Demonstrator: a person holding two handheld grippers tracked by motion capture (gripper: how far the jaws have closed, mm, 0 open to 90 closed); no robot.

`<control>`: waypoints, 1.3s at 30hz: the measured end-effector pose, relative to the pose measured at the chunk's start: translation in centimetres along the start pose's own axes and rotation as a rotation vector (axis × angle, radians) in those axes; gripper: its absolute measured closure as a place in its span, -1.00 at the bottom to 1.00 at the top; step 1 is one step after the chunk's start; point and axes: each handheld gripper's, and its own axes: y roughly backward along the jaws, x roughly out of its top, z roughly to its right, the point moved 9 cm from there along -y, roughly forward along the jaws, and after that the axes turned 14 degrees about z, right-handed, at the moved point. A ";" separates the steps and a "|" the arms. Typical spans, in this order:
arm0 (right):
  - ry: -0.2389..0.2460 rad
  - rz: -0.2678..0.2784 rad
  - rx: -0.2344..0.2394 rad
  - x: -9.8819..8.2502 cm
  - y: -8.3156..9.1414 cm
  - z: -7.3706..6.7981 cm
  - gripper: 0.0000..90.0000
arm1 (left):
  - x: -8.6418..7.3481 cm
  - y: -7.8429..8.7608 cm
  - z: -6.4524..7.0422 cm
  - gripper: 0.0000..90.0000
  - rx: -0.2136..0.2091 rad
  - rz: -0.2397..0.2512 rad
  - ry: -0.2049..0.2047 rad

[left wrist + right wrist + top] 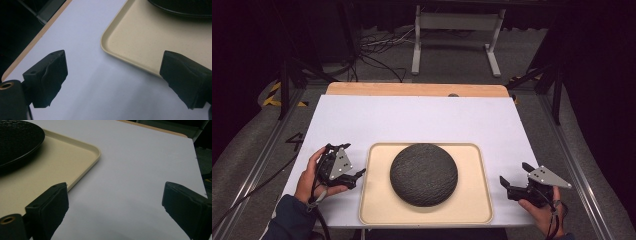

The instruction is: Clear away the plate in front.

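High view puts the beige tray (472,210) near the front edge of the white table (422,120), with a round, dark, rough-textured plate (424,174) turned face down at the tray's middle — no long axis to speak of, just a low dome. The left gripper (357,175) sits just beside the tray's left rim, its jaws pointing inward at the plate; the right gripper (506,184) hangs just off the right rim, pointing the same way from the other side. Both look about equally near, so the plate lies between them. In each gripper view the two black jaws stand wide apart with nothing between them — spread and empty. The plate's rim rests on the tray, so a grasp would likely need an edge lifted first.
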 end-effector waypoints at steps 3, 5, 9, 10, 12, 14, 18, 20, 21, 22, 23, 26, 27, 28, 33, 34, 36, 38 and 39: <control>0.000 0.000 0.000 0.0 0.0 0.0 -0.83 | -0.6 0.3 -0.2 -0.82 -0.004 -0.001 0.027; 0.000 0.000 0.000 0.0 0.0 0.0 -0.83 | -1.2 0.6 -0.3 -0.82 0.000 -0.010 0.050; 0.001 -0.001 0.000 0.0 0.0 0.0 -0.83 | -2.2 1.2 -0.5 -0.85 0.007 -0.009 0.099; 0.002 -0.001 0.000 0.0 0.0 0.0 -0.83 | -2.4 1.2 -0.6 -0.85 0.007 -0.009 0.104; 0.004 -0.004 0.000 0.0 0.0 0.0 -0.83 | -2.9 1.5 -0.6 -0.86 0.011 -0.007 0.137; 0.004 -0.005 0.000 0.0 0.0 0.0 -0.83 | -3.3 1.8 -0.6 -0.86 0.012 -0.005 0.150; 0.002 -0.004 0.000 0.0 0.0 0.0 -0.83 | -4.0 2.4 -0.6 -0.87 0.020 0.003 0.201; 0.001 -0.005 -0.001 0.0 0.0 -0.1 -0.83 | -4.2 2.7 -0.7 -0.87 0.020 0.009 0.219; 0.001 -0.004 -0.001 0.0 0.0 -0.1 -0.83 | -4.4 2.8 -0.7 -0.87 0.021 0.012 0.229; 0.002 -0.005 -0.001 0.0 0.0 -0.1 -0.83 | -4.5 2.9 -0.6 -0.86 0.019 0.015 0.241; 0.001 -0.005 -0.001 0.0 0.0 -0.1 -0.83 | -4.6 3.0 -0.5 -0.86 0.016 0.019 0.252; 0.001 -0.005 -0.001 0.0 -0.1 -0.1 -0.83 | -4.7 3.4 -0.3 -0.86 0.007 0.040 0.298; 0.001 -0.005 -0.001 0.0 0.0 -0.1 -0.83 | -4.6 3.5 -0.2 -0.86 0.002 0.050 0.313; 0.000 -0.004 -0.002 0.0 0.0 -0.1 -0.83 | -4.6 3.6 -0.2 -0.86 0.003 0.053 0.321; 0.000 -0.005 -0.001 -0.1 -0.1 -0.1 -0.83 | -4.6 3.9 0.1 -0.88 -0.017 0.078 0.365; 0.000 -0.005 0.000 0.0 0.0 0.0 -0.83 | -4.6 4.0 0.2 -0.88 -0.022 0.084 0.374; 0.000 -0.005 -0.001 -0.1 0.0 0.0 -0.83 | -4.6 4.1 0.4 -0.88 -0.030 0.085 0.374; -0.001 -0.006 -0.001 -0.1 0.0 0.0 -0.83 | -4.4 4.1 0.5 -0.89 -0.037 0.096 0.373; -0.001 -0.006 -0.001 -0.1 0.0 0.0 -0.83 | -4.3 4.1 0.6 -0.89 -0.041 0.098 0.366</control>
